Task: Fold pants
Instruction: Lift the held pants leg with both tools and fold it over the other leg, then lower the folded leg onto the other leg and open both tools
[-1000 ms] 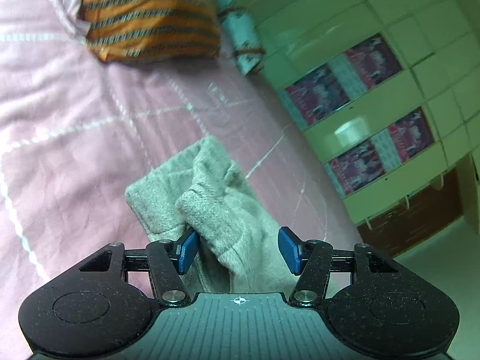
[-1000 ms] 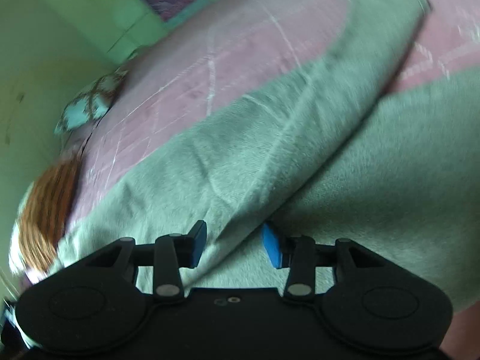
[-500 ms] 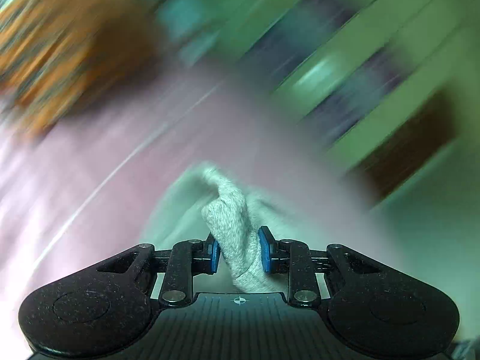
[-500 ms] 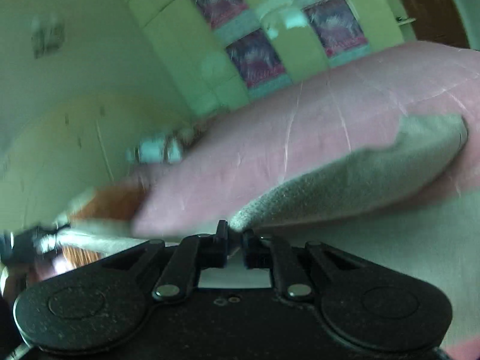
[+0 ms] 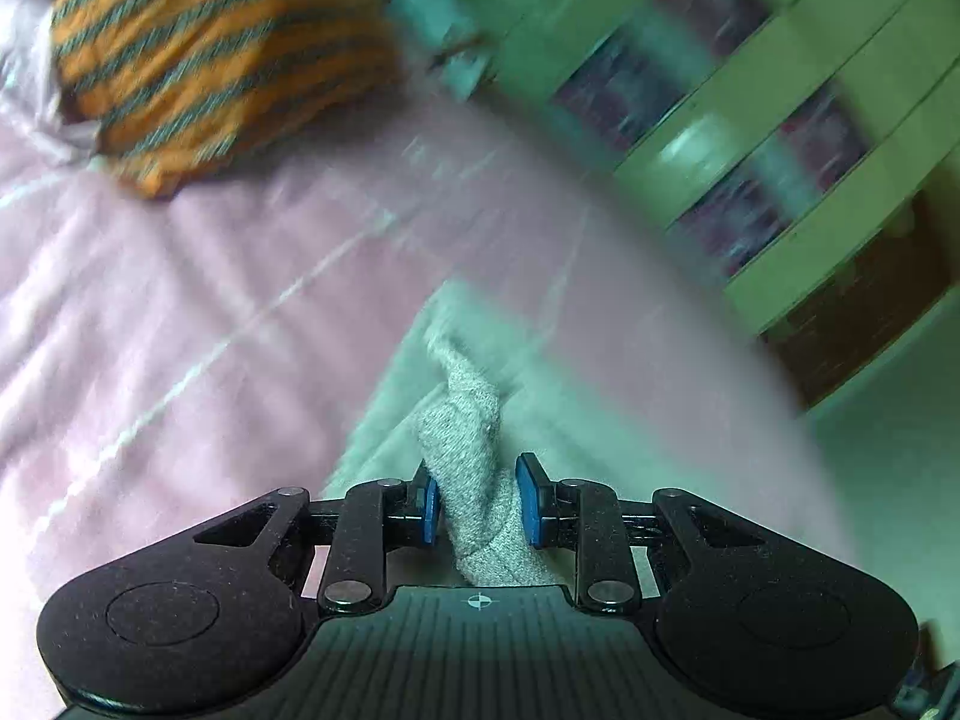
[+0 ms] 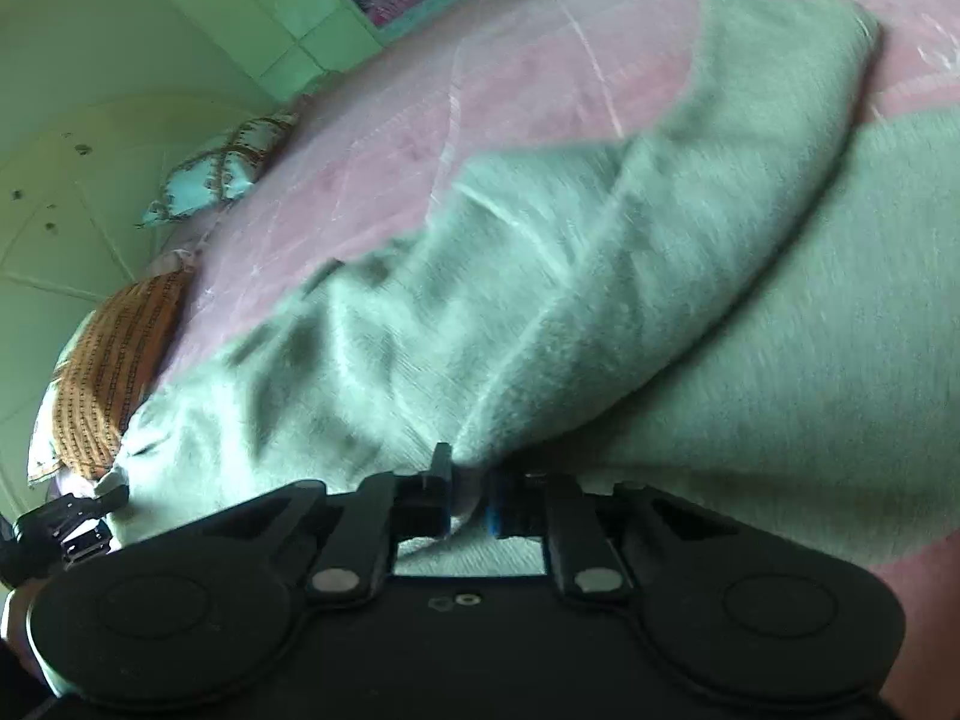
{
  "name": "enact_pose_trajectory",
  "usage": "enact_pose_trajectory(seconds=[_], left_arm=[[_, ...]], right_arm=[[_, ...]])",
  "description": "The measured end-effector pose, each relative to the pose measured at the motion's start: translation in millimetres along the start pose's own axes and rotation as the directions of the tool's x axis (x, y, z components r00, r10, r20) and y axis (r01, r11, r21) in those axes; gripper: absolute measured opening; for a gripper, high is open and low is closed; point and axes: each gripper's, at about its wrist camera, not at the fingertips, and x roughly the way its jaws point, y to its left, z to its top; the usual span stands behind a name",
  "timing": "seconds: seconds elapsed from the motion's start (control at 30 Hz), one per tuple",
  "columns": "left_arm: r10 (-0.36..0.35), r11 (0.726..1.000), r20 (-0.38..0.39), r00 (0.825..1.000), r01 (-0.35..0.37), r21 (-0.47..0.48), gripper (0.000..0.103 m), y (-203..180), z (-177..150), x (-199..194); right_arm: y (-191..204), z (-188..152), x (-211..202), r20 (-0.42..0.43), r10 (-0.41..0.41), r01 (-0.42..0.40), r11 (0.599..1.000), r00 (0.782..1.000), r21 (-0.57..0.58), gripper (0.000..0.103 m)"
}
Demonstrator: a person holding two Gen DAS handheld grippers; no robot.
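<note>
The grey fleece pants (image 6: pixel 690 276) lie on a pink bedspread (image 6: pixel 510 90). In the right wrist view one leg is folded over the other part and runs to the upper right. My right gripper (image 6: pixel 471 495) is shut on a fold edge of the pants. In the left wrist view my left gripper (image 5: pixel 477 507) is shut on a bunched end of the pants (image 5: pixel 471 450), lifted above the bed (image 5: pixel 180 312). The left gripper also shows at the right wrist view's left edge (image 6: pixel 90 510), holding the pants' far end.
An orange striped pillow (image 5: pixel 204 54) lies at the head of the bed, with a teal patterned pillow (image 6: pixel 222 174) beyond it. A green panelled wall with dark posters (image 5: pixel 708 96) runs along the bed's far side. The bed edge drops to the floor at right (image 5: pixel 888 420).
Both grippers have closed on the pants; one second ago both were open around the cloth. Both have since lifted and moved with the fabric, and the views are motion-blurred.
</note>
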Motion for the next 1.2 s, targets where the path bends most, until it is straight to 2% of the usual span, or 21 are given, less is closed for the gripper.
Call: enact_pose_trajectory(seconds=[0.03,0.1,0.17,0.2,0.23,0.3,0.4,0.53,0.57,0.6,0.63,0.67,0.87,0.97,1.03,1.07,1.1,1.13,1.17,1.2], left_arm=[[-0.021,1.0,0.029,0.999,0.021,0.006,0.027,-2.2,0.5,-6.5],[-0.004,0.999,0.018,1.0,0.003,0.038,0.027,-2.3,-2.6,-7.3],[0.076,0.995,-0.071,0.995,-0.071,0.073,0.027,5.5,-12.9,5.8],[0.091,0.994,-0.083,0.992,-0.084,0.076,0.027,10.3,-19.2,9.5],[0.079,0.995,-0.066,0.995,-0.075,0.059,0.027,13.7,-20.8,7.8],[0.078,0.996,-0.054,0.995,-0.076,0.041,0.027,11.9,-19.8,5.4],[0.065,0.996,-0.021,0.998,-0.063,0.069,0.027,1.0,-11.8,0.9],[-0.017,0.996,0.089,0.996,0.008,0.093,0.027,-9.9,-0.8,-10.6],[0.042,0.993,0.054,0.998,-0.047,0.105,0.027,-10.0,-0.4,-3.1],[0.134,0.983,-0.035,0.99,-0.129,0.132,0.027,-9.2,-4.4,9.6],[0.183,0.973,-0.094,0.979,-0.167,0.16,0.027,-5.5,-10.4,19.6],[0.176,0.973,-0.082,0.981,-0.161,0.166,0.027,-5.2,-12.4,18.4],[0.18,0.974,-0.071,0.981,-0.167,0.155,0.027,-10.2,-9.8,11.3],[0.21,0.966,-0.055,0.976,-0.198,0.168,0.029,-15.9,-16.1,9.3],[0.237,0.96,-0.034,0.971,-0.228,0.162,0.036,-23.2,-20.0,2.1],[0.257,0.954,-0.012,0.966,-0.252,0.163,0.038,-28.8,-22.8,-3.9],[0.283,0.944,0.018,0.959,-0.282,0.17,0.048,-35.5,-27.4,-12.3],[0.332,0.926,0.046,0.942,-0.335,0.175,0.068,-43.3,-32.7,-19.3],[0.379,0.903,0.08,0.922,-0.388,0.183,0.075,-50.5,-38.1,-26.5],[0.401,0.889,0.111,0.909,-0.416,0.19,0.08,-58.3,-45.6,-33.8]], right_arm=[[4.9,0.8,-10.8,0.031,0.021,-0.02,0.999,0.999,-0.027,0.0],[6.3,-0.9,-23.8,0.053,0.038,-0.036,0.998,0.998,-0.045,0.0],[-0.3,-7.7,-18.4,0.011,0.023,-0.022,0.998,1.0,-0.054,0.0],[-4.5,-13.0,-7.1,-0.036,-0.012,0.01,0.998,0.999,-0.066,0.0],[-8.2,-16.7,5.6,-0.085,-0.04,0.034,0.997,0.996,-0.066,0.0],[-15.4,-21.2,9.4,-0.068,-0.025,0.022,0.999,0.997,-0.036,0.0],[-8.8,-18.3,8.1,-0.051,-0.028,0.026,0.999,0.998,-0.042,0.0],[-1.3,-12.6,-11.7,0.056,0.039,-0.036,0.998,0.998,-0.052,0.0],[0.0,-11.8,-12.6,0.073,0.046,-0.043,0.998,0.996,-0.045,0.0],[-3.0,-11.3,-9.2,0.068,0.044,-0.041,0.998,0.997,-0.048,0.0],[-4.0,-14.3,0.8,0.022,0.015,-0.013,0.998,1.0,-0.064,0.0],[-6.8,-21.5,14.3,-0.052,-0.049,0.045,0.996,0.997,-0.08,0.0],[-16.1,-25.0,13.7,-0.049,-0.023,0.021,0.998,0.999,-0.052,0.001],[-17.9,-25.1,12.9,-0.054,-0.022,0.019,0.998,0.998,-0.058,0.001],[-17.8,-25.3,10.2,-0.059,-0.009,0.005,0.998,0.998,-0.059,0.004],[-17.3,-24.5,2.3,-0.05,-0.001,-0.001,0.999,0.999,-0.051,0.01],[-16.3,-23.3,-5.5,-0.028,-0.001,-0.001,0.999,1.0,-0.048,0.013],[-14.8,-22.2,-12.2,-0.005,-0.01,0.009,0.998,1.0,-0.058,0.017],[-16.3,-22.0,-20.4,0.01,-0.017,0.017,0.998,1.0,-0.067,0.018],[-18.5,-21.7,-27.9,0.023,-0.019,0.021,0.997,1.0,-0.071,0.018]])
